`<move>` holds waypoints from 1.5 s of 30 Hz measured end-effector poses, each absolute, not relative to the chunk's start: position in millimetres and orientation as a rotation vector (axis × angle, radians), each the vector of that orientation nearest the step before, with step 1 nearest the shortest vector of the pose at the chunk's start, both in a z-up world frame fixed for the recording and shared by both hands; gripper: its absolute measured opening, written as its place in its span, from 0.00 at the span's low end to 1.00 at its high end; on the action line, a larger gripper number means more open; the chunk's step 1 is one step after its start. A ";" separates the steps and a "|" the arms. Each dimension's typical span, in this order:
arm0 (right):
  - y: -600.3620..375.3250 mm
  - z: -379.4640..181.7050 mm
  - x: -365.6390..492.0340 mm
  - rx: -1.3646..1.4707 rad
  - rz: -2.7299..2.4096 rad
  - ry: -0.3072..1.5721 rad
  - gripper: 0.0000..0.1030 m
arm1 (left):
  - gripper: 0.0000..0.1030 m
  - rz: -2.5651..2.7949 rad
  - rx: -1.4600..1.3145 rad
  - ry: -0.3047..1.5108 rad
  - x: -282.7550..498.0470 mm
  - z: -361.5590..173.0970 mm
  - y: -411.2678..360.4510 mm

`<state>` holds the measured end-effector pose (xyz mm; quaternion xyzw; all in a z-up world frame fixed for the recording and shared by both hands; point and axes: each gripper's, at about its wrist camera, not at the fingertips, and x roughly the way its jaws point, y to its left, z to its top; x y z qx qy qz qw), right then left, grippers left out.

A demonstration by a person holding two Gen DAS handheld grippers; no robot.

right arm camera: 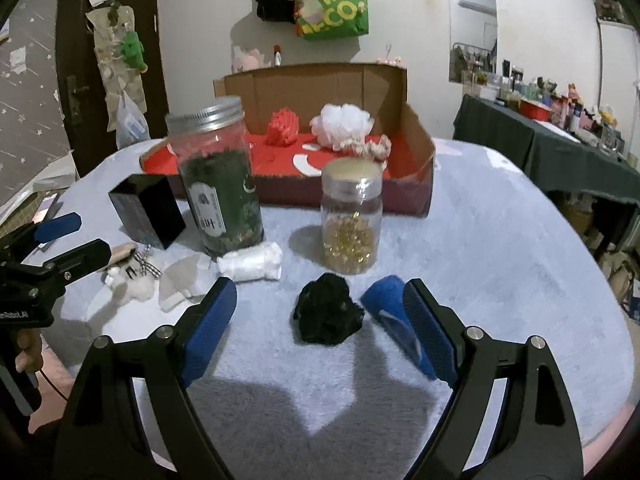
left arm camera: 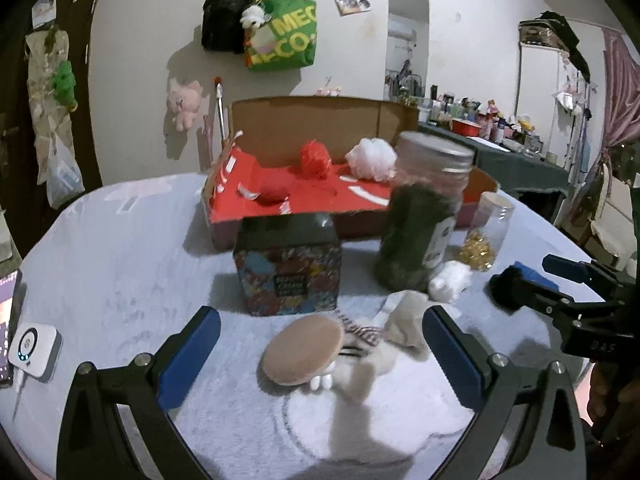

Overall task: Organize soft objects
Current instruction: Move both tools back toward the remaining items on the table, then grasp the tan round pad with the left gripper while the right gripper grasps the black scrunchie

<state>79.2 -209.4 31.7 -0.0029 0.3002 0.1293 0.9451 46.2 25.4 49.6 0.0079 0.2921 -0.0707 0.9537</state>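
Observation:
My left gripper [left arm camera: 322, 340] is open just above the pale fleece table, its blue pads on either side of a plush keychain with a round tan pad [left arm camera: 302, 350] and a grey-white sock [left arm camera: 404, 320], touching neither. My right gripper [right arm camera: 320, 312] is also open, with a black fluffy puff [right arm camera: 328, 312] lying on the table between its fingers, untouched. A blue cloth roll [right arm camera: 382, 300] lies against the right finger. A white rolled cloth [right arm camera: 252, 266] lies further left. The cardboard box [right arm camera: 424, 148] with red lining holds a red pom [right arm camera: 284, 126], a white pom [right arm camera: 340, 124] and a scrunchie [right arm camera: 370, 146].
A tall jar of green leaves [right arm camera: 224, 184] and a small jar of golden capsules [right arm camera: 352, 224] stand between the grippers and the box. A patterned tin [left arm camera: 288, 264] stands ahead of the left gripper. A white device [left arm camera: 34, 346] lies at the table's left edge.

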 end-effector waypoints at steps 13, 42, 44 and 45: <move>-204.0 16.4 92.0 -0.008 0.277 0.660 0.75 | 0.97 -0.142 -0.015 0.670 61.8 36.4 46.4; -200.7 39.6 89.9 0.034 0.430 0.640 0.26 | 0.19 -0.378 -0.033 0.701 64.4 54.3 15.1; -200.7 39.6 90.4 0.032 0.432 0.641 0.26 | 0.19 -0.389 -0.030 0.705 65.5 53.9 11.6; -200.4 39.6 91.0 0.030 0.433 0.642 0.26 | 0.19 -0.392 -0.029 0.706 65.5 53.1 10.4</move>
